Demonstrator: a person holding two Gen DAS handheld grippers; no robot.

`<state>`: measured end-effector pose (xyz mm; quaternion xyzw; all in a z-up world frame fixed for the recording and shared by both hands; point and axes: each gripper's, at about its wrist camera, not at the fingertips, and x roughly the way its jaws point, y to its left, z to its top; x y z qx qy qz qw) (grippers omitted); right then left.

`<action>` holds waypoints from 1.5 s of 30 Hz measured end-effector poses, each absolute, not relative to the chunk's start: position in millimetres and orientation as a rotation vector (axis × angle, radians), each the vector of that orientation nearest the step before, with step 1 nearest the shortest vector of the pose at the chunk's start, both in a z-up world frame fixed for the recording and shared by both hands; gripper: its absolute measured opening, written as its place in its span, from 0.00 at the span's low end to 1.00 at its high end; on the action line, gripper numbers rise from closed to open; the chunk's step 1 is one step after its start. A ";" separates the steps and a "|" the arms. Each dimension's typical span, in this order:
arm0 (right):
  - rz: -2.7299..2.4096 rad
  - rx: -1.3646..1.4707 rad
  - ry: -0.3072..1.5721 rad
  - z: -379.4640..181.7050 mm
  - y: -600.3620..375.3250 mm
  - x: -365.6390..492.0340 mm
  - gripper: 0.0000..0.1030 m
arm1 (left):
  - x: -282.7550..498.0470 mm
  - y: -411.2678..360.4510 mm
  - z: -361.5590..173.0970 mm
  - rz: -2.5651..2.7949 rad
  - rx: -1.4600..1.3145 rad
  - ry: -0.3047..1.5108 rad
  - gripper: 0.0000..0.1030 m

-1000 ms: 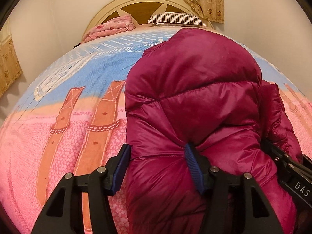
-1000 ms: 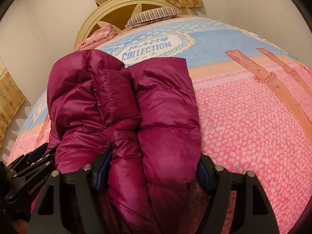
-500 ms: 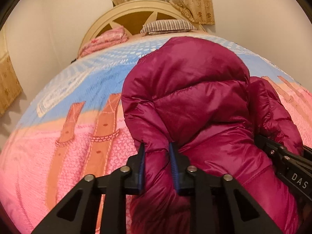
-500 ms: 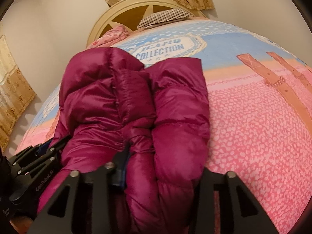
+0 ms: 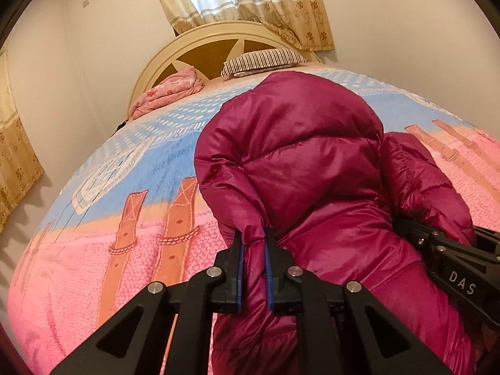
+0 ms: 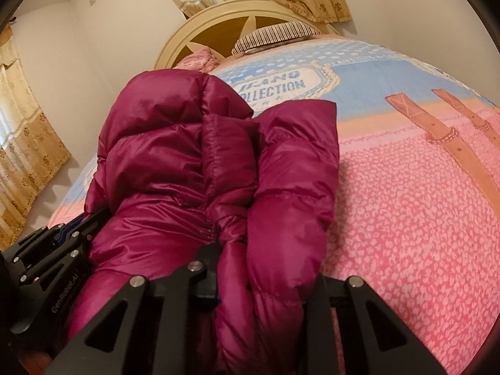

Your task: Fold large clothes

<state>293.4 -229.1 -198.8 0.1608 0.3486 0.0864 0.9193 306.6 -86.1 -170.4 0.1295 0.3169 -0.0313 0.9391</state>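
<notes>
A magenta puffer jacket (image 5: 297,162) lies bunched lengthwise on the bed, its near end raised off the cover. My left gripper (image 5: 253,240) is shut on a thin fold at the jacket's near left edge. In the right wrist view the same jacket (image 6: 175,156) fills the middle. My right gripper (image 6: 265,265) has its jaws closing on a thick padded roll of the near right end; its right finger is hidden behind the fabric. Each gripper shows in the other's view: the right gripper (image 5: 437,250) and the left gripper (image 6: 62,243).
The bedspread (image 5: 93,250) is pink and blue with printed belt straps. At the head of the bed are a round headboard (image 5: 200,53), a striped pillow (image 5: 262,61) and a folded pink blanket (image 5: 168,93). Curtains (image 6: 28,156) hang along the left wall.
Both grippers went from wide open around the jacket's near end to closed on it. The left gripper has risen, lifting its fold of jacket; the right has hardly moved.
</notes>
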 end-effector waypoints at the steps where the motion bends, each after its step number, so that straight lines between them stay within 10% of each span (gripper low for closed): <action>1: 0.182 0.335 0.715 -197.9 -228.8 292.1 0.23 | 304.9 -86.2 -168.4 -0.067 0.263 0.643 0.09; 45: 0.410 0.223 0.595 -133.0 -150.5 271.8 0.21 | 211.9 20.9 -88.2 0.078 0.137 0.514 0.08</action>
